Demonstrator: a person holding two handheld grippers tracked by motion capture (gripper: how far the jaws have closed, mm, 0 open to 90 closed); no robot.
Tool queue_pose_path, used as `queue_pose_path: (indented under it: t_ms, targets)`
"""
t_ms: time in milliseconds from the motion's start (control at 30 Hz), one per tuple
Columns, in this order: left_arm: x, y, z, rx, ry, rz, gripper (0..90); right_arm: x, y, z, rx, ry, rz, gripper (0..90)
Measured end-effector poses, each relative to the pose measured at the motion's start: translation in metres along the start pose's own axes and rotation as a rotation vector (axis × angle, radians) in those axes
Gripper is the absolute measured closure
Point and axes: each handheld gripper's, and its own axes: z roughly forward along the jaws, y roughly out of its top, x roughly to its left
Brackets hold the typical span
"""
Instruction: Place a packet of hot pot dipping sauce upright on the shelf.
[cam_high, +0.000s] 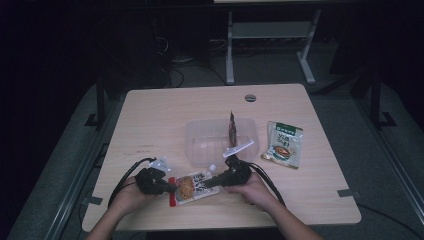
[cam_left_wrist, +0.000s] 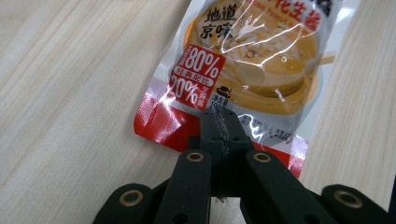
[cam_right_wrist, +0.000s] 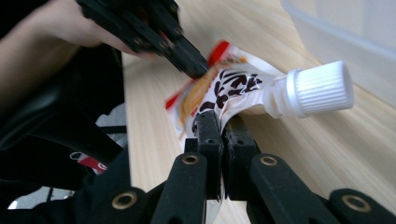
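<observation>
Pale wood-grain surface sits under my camera, with dark floor and a white frame stand beyond it. Nearest to me, at the front edge, lies the spouted sauce pouch, flat on the wood between my two hands. My left tool has its jaws pressed together on the red bottom seam of the pouch; in the left gripper view the pads meet right over that seam, below the red label with its percentage figures. My right tool is clamped on the other end, at the shoulder of the pouch just beside the white ribbed cap, which points off to the side, close to the wall of the tub. So both tools grip the same pouch, one at each end, and it is stretched level between them, low over the wood.

Just behind the pouch stands a clear plastic tub, open at the top. Inside it a dark brown sachet stands upright, leaning near the right wall; I cannot make out anything else in the tub. To the right of the tub, apart from it, a green and white packet lies flat on the surface. Farther back, near the far edge, is a small grey round grommet.
</observation>
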Motion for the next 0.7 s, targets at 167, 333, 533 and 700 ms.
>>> queue_pose_path:
  t_ms: [167, 333, 533, 700]
  targets:
    - [0.0, 0.0, 0.0, 0.0, -0.003, -0.003, 90.0, 0.007, 0.007, 0.0, -0.023, 0.039, -0.027, 88.8]
    - [0.001, -0.001, -0.001, 0.0, -0.002, -0.002, 90.0, 0.014, 0.016, 0.004, -0.037, 0.065, -0.063, 89.6]
    - [0.002, -0.002, -0.001, -0.009, -0.007, -0.01, 90.0, 0.02, 0.026, 0.011, -0.073, 0.1, -0.093, 89.8]
    - [0.004, -0.003, -0.003, -0.022, -0.012, -0.028, 90.0, 0.026, 0.031, 0.015, -0.09, 0.104, -0.117, 90.0]
